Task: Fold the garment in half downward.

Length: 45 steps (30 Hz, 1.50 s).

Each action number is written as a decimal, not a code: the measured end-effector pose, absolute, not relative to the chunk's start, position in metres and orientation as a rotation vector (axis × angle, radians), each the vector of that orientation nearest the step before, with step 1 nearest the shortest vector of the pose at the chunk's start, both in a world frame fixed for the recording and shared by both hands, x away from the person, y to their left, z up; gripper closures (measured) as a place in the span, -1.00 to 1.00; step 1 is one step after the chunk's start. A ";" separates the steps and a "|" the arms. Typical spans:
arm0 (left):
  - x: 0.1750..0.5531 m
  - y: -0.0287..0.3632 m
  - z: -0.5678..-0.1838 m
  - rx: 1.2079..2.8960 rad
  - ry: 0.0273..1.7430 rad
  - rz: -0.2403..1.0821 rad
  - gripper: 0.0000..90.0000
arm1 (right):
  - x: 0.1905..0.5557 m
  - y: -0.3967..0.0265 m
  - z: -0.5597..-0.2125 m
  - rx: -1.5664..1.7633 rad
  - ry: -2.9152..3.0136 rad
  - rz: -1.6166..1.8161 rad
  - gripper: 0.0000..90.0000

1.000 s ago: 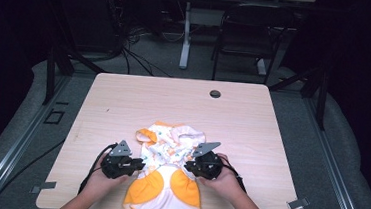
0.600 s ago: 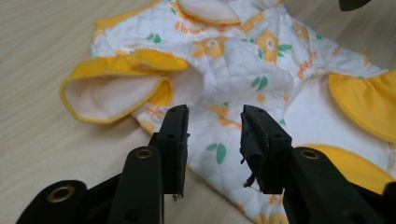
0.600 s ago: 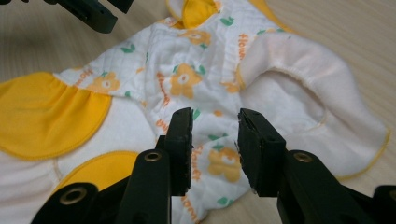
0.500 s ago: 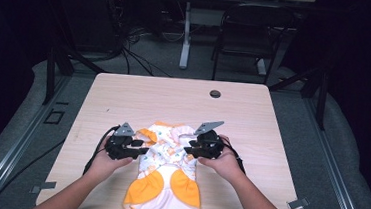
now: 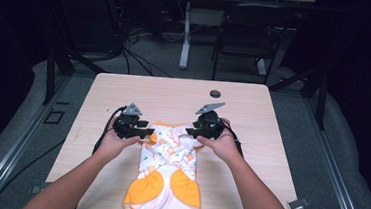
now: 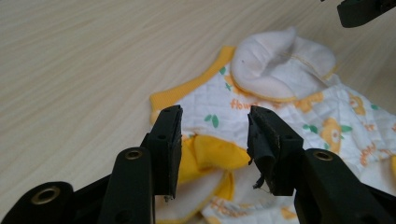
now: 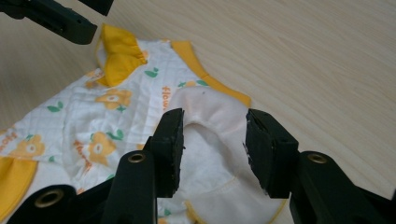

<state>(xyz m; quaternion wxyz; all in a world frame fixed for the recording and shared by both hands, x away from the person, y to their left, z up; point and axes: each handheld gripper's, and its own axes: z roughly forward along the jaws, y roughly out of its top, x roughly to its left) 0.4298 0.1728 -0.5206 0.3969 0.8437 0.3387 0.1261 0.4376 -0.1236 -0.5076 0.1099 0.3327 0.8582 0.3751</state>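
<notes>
A small white quilted garment (image 5: 168,168) with orange flower print and yellow trim lies flat on the wooden table (image 5: 253,115), its yellow bottom near the front edge. My left gripper (image 5: 143,131) hovers at the garment's top left corner. Its jaws (image 6: 215,121) have just been opening, and the yellow-trimmed cloth (image 6: 210,154) lies below them unpinched. My right gripper (image 5: 194,133) hovers at the top right, over a folded white flap (image 7: 210,135). Its jaws (image 7: 215,123) have also just been opening, with nothing pressed between them.
A small black round disc (image 5: 215,93) sits near the table's far edge. A dark chair (image 5: 244,34) and a table leg (image 5: 185,39) stand behind the table, with cables on the floor. Bare wood surrounds the garment on both sides.
Both hands moved away from the front edge and rose a little. Both grippers' jaws opened and let the cloth go. The garment now lies stretched out longer.
</notes>
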 end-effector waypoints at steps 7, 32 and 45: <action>0.444 0.169 -0.520 2.134 0.853 0.291 0.29 | 0.451 -0.123 -0.508 1.002 2.488 1.055 0.48; 0.480 0.169 -0.552 2.162 0.989 0.303 0.34 | 0.491 -0.101 -0.537 0.979 2.603 0.871 0.67; 0.482 0.165 -0.563 2.181 1.014 0.307 0.24 | 0.493 -0.100 -0.561 1.059 2.633 0.848 0.48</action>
